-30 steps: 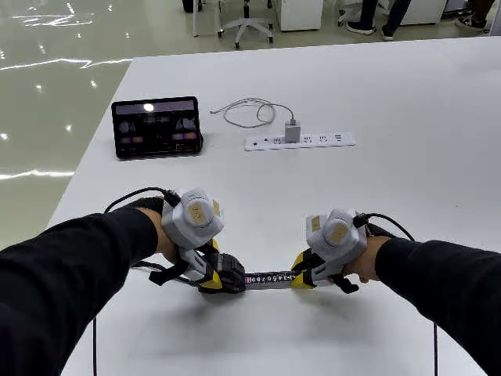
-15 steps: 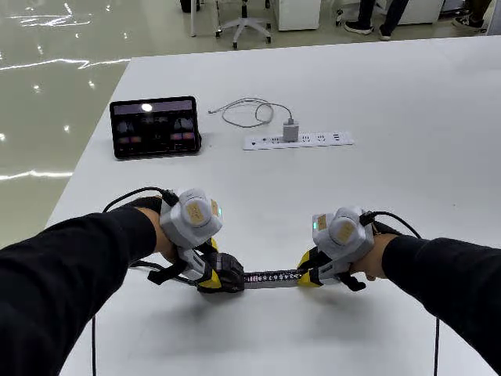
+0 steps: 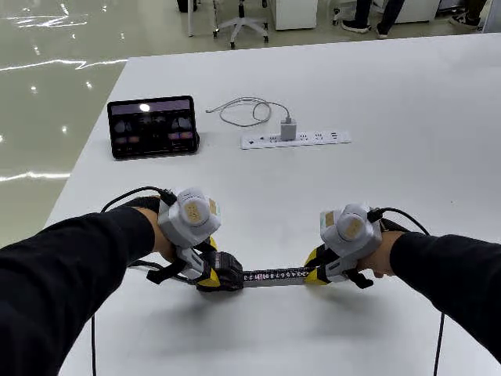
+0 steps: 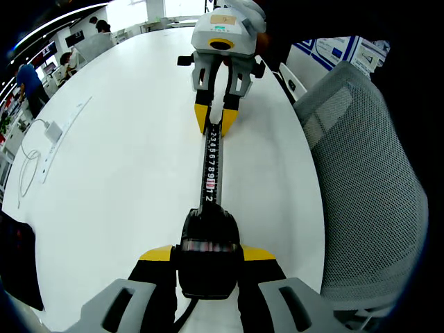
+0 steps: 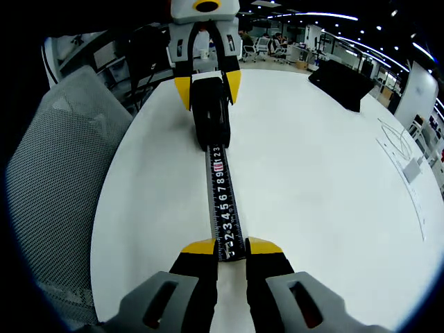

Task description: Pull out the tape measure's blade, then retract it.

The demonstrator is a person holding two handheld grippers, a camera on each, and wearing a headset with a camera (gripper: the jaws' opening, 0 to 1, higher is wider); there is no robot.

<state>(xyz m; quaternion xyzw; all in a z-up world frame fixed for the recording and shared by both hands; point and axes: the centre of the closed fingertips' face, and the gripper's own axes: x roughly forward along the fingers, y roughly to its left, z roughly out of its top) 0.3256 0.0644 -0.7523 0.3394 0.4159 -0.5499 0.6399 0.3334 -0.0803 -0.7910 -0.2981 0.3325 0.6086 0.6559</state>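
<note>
The black tape measure case rests low over the white table, clamped in my left gripper; in the left gripper view the case sits between the yellow-tipped fingers. Its numbered blade runs out to the right, and my right gripper is shut on the blade's end. In the right gripper view the blade stretches from my fingertips to the case. In the left gripper view the blade reaches the right gripper.
A dark tablet stands at the table's left. A white power strip with a charger and coiled cable lies behind the grippers. A grey mesh chair sits by the table's near edge. Office chair legs stand beyond the table.
My right gripper has moved further right with the blade's end, so more blade is out of the case. The left gripper and the case have stayed where they were.
</note>
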